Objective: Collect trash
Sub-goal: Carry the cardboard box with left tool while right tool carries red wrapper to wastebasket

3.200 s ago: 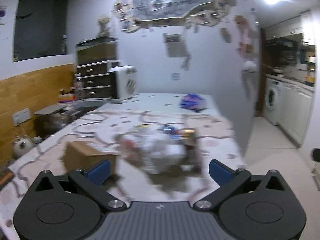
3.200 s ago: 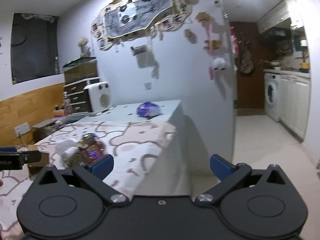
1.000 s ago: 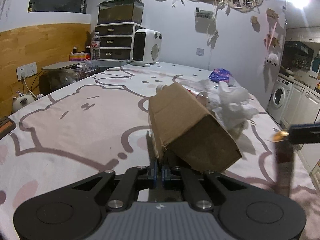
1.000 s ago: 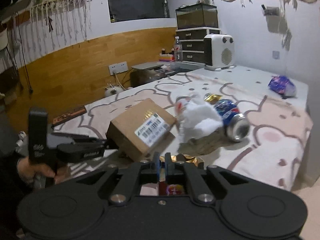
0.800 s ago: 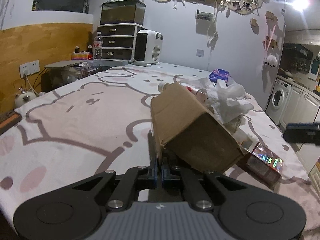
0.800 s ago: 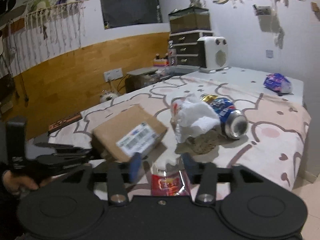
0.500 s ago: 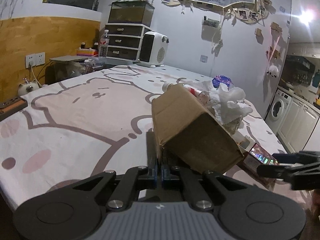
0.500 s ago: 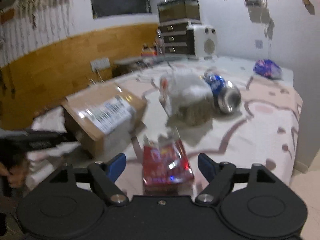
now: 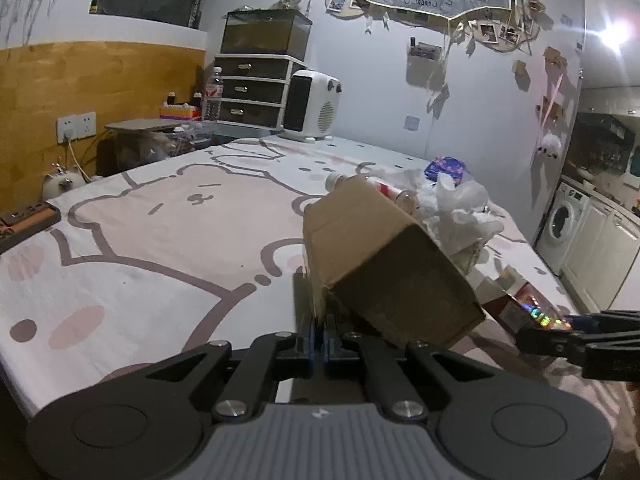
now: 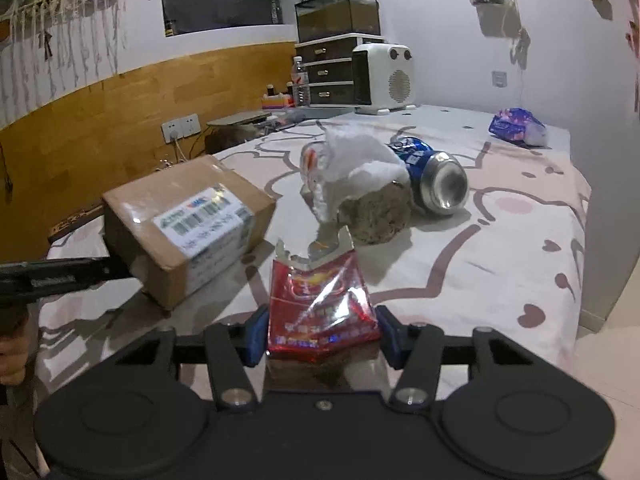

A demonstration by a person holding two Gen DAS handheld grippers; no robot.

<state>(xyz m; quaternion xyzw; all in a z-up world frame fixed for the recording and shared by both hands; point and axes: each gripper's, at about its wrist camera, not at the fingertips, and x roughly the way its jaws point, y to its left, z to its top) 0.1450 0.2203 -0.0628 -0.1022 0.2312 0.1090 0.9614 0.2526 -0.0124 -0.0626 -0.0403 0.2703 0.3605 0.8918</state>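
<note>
Trash: red foil wrapper (image 10: 322,304) sits between right gripper (image 10: 320,330) jaws, apart, not yet clamped. Left gripper (image 9: 320,336) jaws pinch brown cardboard box (image 9: 380,264) flap, tilted on bed (image 9: 160,240). Close squarely, w/o crushing.

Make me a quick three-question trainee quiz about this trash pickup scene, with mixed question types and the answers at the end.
1. True or false: the left gripper is pinching a flap of the cardboard box.
2. Multiple choice: what sits between the fingers of the right gripper? A) the blue soda can B) the red snack wrapper C) the crumpled white tissue
3. Fill in: the soda can lies on its ____ on the patterned tablecloth.

Key: 1. True. 2. B; the fingers bracket the wrapper, but a firm grip cannot be confirmed. 3. side.
</note>
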